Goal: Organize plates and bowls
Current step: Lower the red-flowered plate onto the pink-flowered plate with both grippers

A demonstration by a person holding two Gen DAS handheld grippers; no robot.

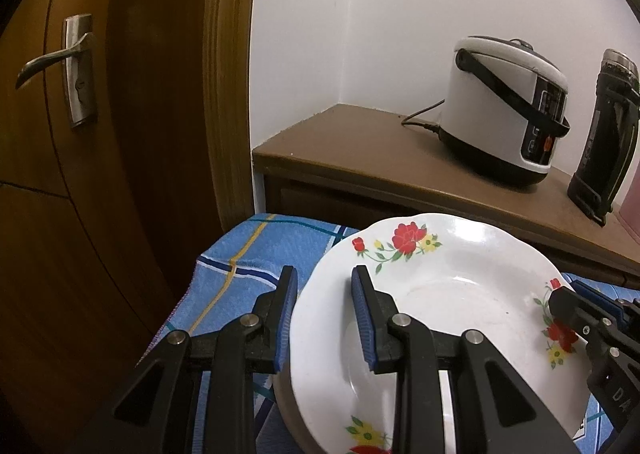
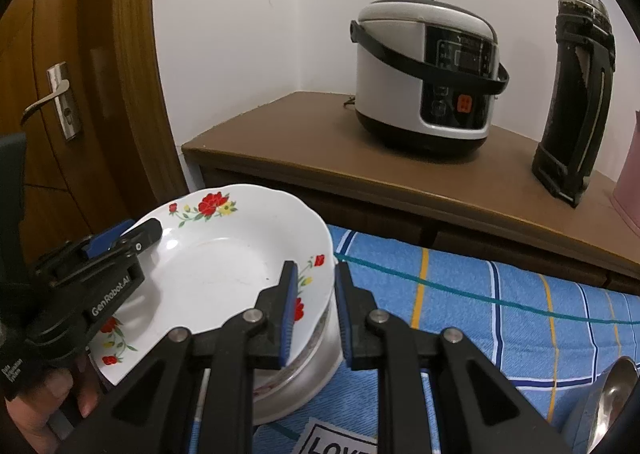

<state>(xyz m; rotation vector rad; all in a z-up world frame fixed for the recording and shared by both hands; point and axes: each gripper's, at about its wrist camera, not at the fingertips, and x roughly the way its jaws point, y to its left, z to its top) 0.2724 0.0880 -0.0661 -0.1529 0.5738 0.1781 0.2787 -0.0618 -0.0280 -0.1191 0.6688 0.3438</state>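
Bench: covered by a blue checked cloth, below both grippers.
On the cloth: a stack of dishes, a flowered white plate on top, between the right gripper and the left gripper; a metal spoon to the right of the right gripper.
Wooden cabinet: beyond the grippers, against the wall.
On the cabinet: rice cooker, black flask to its right.
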